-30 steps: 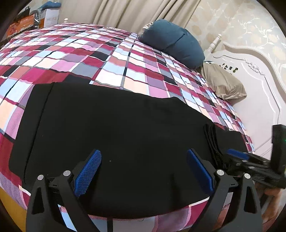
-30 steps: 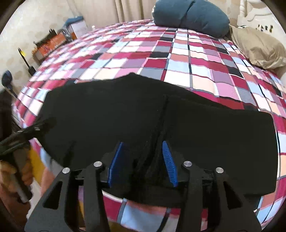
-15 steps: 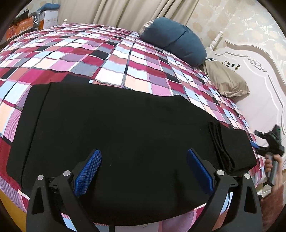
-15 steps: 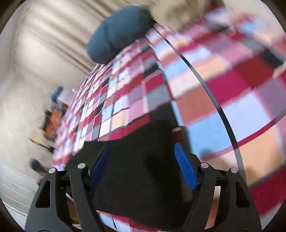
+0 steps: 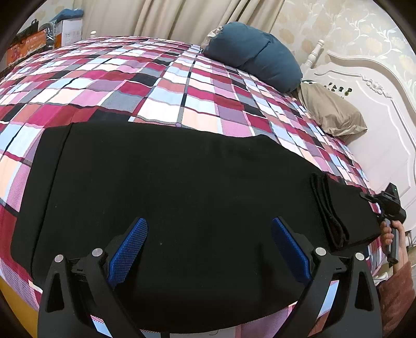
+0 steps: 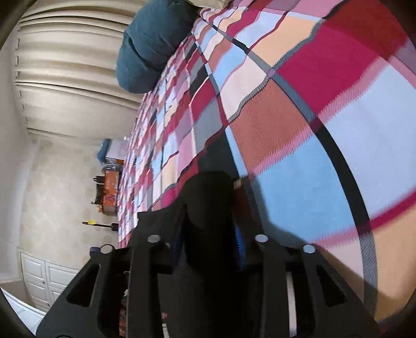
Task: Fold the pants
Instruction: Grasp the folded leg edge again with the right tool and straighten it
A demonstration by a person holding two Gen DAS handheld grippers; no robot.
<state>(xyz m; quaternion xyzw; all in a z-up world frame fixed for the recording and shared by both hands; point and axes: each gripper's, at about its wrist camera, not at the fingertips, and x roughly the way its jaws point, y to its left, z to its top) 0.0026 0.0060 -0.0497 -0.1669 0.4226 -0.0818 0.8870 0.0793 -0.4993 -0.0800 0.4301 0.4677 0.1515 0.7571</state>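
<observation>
Far left in the left wrist view: boxes [image 5: 65, 28] beyond the bed's far corner, curtain [image 5: 169, 15] behind. Checked bedspread [image 5: 161, 75] across the whole bed. Black pants [image 5: 182, 187] laid flat along the near edge, running from left to right; left end squared off, a seam line near it. Left gripper [image 5: 209, 249] low above the middle of the pants, jaws spread wide, blue pads [image 5: 128, 249] clear of the cloth, nothing between them. Further right, a bunched fold [image 5: 330, 210] standing up across the pants near their right end. Blue pillow [image 5: 254, 56] at the bed's far side, tan pillow [image 5: 330, 111] just beside it, against the white headboard [image 5: 377, 109]. At the far right, right gripper [image 5: 384, 201] at the pants' end, a hand [image 5: 390, 236] on its grip, reddish sleeve [image 5: 397, 291] below.

Right wrist view rolled sideways, somewhat blurred: curtain [image 6: 65, 65] and cabinet [image 6: 44, 280] at left, blue pillow [image 6: 145, 52] up top, bedspread [image 6: 312, 117] filling the right. Right gripper [image 6: 210, 234] with jaws closing, black cloth [image 6: 208, 208] of the pants between them; whether pads already press on it, cannot tell.
</observation>
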